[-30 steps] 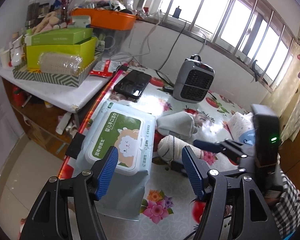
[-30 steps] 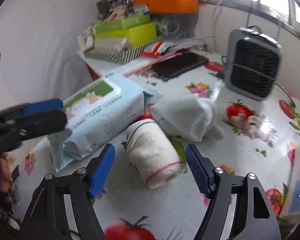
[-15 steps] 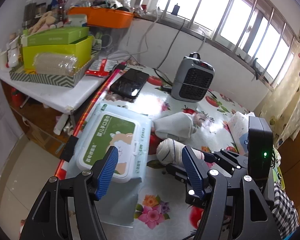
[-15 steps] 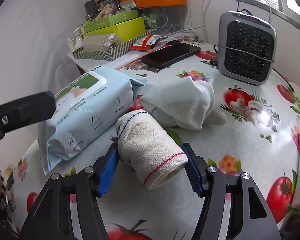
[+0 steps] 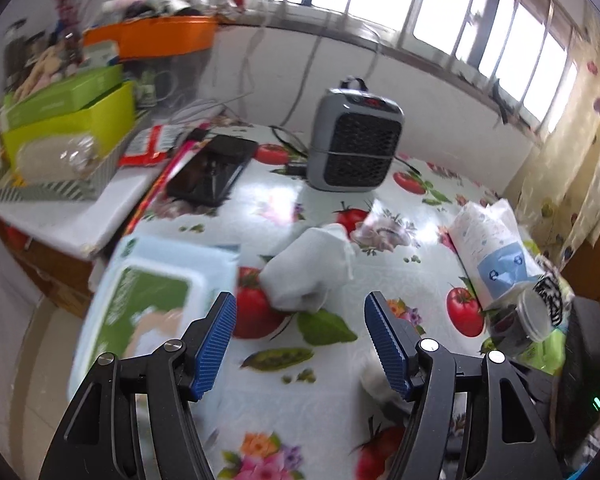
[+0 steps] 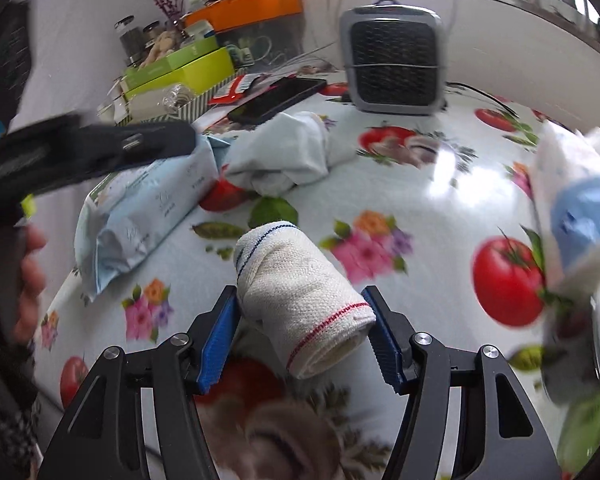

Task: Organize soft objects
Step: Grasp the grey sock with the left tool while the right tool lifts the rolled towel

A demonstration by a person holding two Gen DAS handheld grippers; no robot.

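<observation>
A rolled beige cloth (image 6: 296,268) with a red and a blue stripe sits between my right gripper's (image 6: 300,300) blue pads, which press on both its sides. It hangs over the flowered tablecloth (image 6: 380,240). A crumpled white cloth (image 5: 308,272) lies on the table just beyond my left gripper (image 5: 300,304), which stands open with nothing between its fingers. The same white cloth (image 6: 288,160) shows in the right wrist view, behind the roll. The left gripper (image 6: 100,148) crosses that view at the left, blurred, with a hand (image 6: 28,276) below it.
A pack of wet wipes (image 5: 148,300) lies at the table's left edge. A grey heater (image 5: 356,140) and a dark phone (image 5: 212,172) stand at the back. A tissue pack (image 5: 496,248) and a jar (image 5: 534,316) are at the right. Green boxes (image 5: 68,120) fill the side shelf.
My right gripper closed on the rolled cloth and carried it away from the white cloth and the wipes. My left gripper swung right, from over the wipes pack to facing the white cloth.
</observation>
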